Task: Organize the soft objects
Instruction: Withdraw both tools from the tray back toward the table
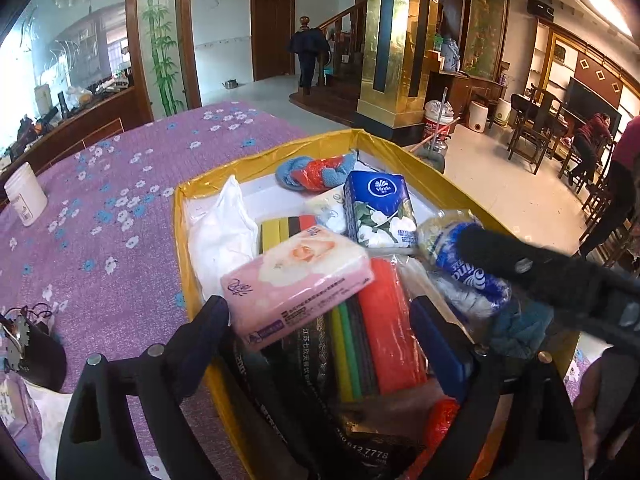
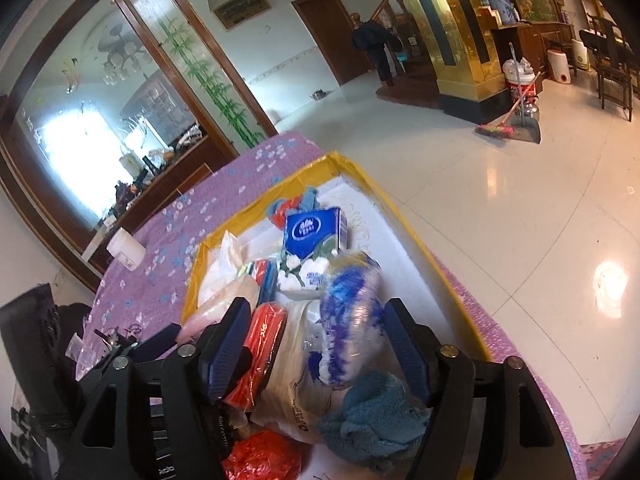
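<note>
Your left tongs stand wide open at the lower centre of the left wrist view, above the near end of the yellow-rimmed box. The pink tissue pack lies between their tips; no pad presses on it. Below it sit the red-and-green sponge pack and dark packets.

Your right tongs also stand open in the lower centre of the right wrist view. The blue-and-white wrapped roll lies between the fingers with a gap on each side; it appears blurred. A teal cloth sits just below it.

Farther up the box you find the blue Vinda tissue pack, a white bag and a blue-and-red cloth. The box rests on the bench, which carries a purple floral cloth. A white jar stands at the left edge.
</note>
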Motion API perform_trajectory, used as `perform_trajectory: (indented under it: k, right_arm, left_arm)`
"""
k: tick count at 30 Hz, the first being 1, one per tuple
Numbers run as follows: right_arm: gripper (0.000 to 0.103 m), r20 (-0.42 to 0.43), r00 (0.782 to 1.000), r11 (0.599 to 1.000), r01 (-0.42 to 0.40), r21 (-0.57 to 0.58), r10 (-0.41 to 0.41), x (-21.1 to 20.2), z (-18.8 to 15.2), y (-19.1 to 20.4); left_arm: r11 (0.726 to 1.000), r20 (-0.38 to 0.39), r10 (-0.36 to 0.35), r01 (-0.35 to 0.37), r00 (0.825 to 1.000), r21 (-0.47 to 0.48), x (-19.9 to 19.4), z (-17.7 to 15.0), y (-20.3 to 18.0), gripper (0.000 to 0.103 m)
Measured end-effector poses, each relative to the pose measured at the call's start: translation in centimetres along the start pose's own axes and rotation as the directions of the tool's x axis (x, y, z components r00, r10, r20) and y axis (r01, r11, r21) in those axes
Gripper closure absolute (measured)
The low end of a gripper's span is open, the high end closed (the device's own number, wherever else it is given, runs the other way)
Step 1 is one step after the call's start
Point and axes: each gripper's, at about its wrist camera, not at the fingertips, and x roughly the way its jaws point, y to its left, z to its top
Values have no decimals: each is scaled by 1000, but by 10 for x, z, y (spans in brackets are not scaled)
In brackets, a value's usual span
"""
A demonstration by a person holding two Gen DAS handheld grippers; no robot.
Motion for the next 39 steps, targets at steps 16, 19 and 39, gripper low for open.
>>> perform_trajectory:
  k: [16, 19, 39]
  right_arm:
    - [23, 85, 996, 1000, -13, -1, 13, -64, -1, 4]
    - [23, 74, 997, 999, -28, -26, 30, -65, -5, 16]
    - [23, -145, 982, 941, -163, -297, 124, -14, -76, 137]
  left_arm:
    - [996, 58, -4, 9, 998, -87, -63, 0, 19, 12]
    - [992, 60, -11, 18, 998, -126, -78, -8, 32, 12]
    - [874, 17, 172, -145, 985, -464, -153, -101, 221, 12]
